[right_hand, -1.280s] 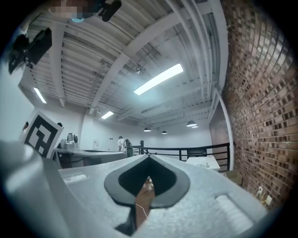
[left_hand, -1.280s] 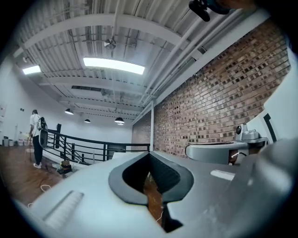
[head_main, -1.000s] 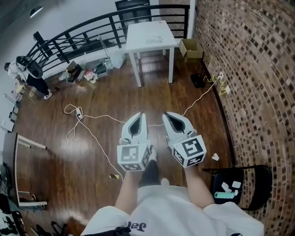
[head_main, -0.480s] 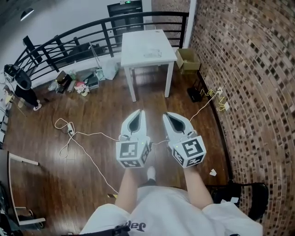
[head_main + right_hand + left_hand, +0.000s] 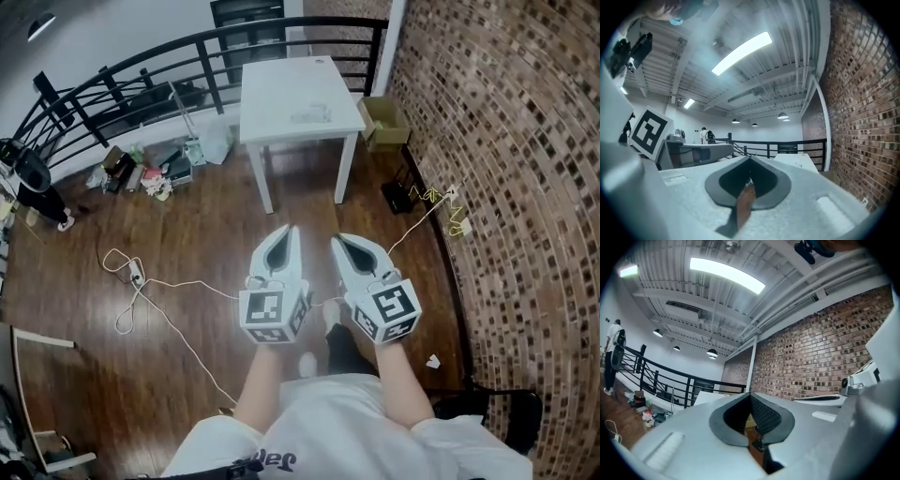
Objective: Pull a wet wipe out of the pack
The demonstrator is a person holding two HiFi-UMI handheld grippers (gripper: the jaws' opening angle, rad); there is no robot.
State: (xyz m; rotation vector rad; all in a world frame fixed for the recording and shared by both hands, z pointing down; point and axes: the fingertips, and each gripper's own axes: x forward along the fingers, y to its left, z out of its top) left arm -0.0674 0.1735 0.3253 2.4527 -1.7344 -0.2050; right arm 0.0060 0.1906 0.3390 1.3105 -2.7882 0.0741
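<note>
Wipe pack [image 5: 309,116] flat on white table [image 5: 277,89], long axis running left-right

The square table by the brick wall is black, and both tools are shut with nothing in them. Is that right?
Not quite: the square table by the red-brown brick wall is white, not black, as the head view shows. The left tool and the right tool are indeed shut with nothing in them.
</note>
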